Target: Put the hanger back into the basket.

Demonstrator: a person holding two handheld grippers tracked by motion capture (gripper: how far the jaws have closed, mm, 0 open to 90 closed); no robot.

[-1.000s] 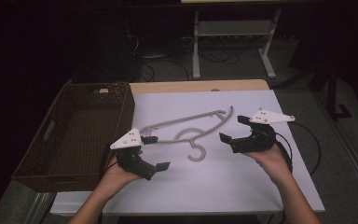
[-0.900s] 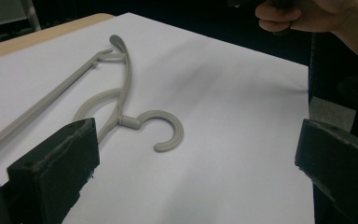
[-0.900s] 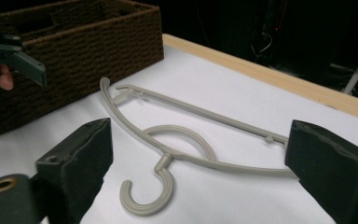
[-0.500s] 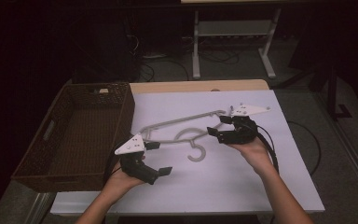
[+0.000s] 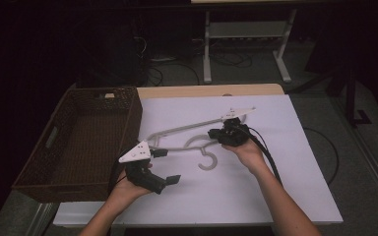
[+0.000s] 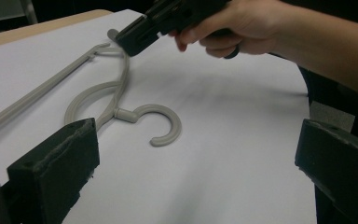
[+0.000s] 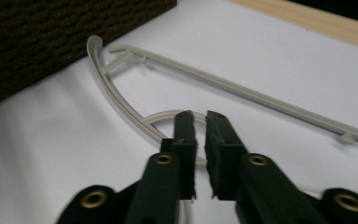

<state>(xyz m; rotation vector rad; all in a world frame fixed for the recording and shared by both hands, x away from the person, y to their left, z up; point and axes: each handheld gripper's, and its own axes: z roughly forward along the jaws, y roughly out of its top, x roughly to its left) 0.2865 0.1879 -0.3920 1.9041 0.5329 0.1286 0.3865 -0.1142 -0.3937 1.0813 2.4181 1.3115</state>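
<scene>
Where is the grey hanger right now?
In the high view, the hanger lies mid-table on the white sheet, right of the wicker basket.

The left gripper [image 5: 163, 166] sits low in the person's left hand [image 5: 133, 183], jaws spread wide apart with nothing between them. The right gripper [image 5: 215, 133] – held in the right hand [image 5: 246, 150], forearm stretched out behind it – points away from the person; its jaws have just been closing and now stand almost together, a thin gap left.
</scene>
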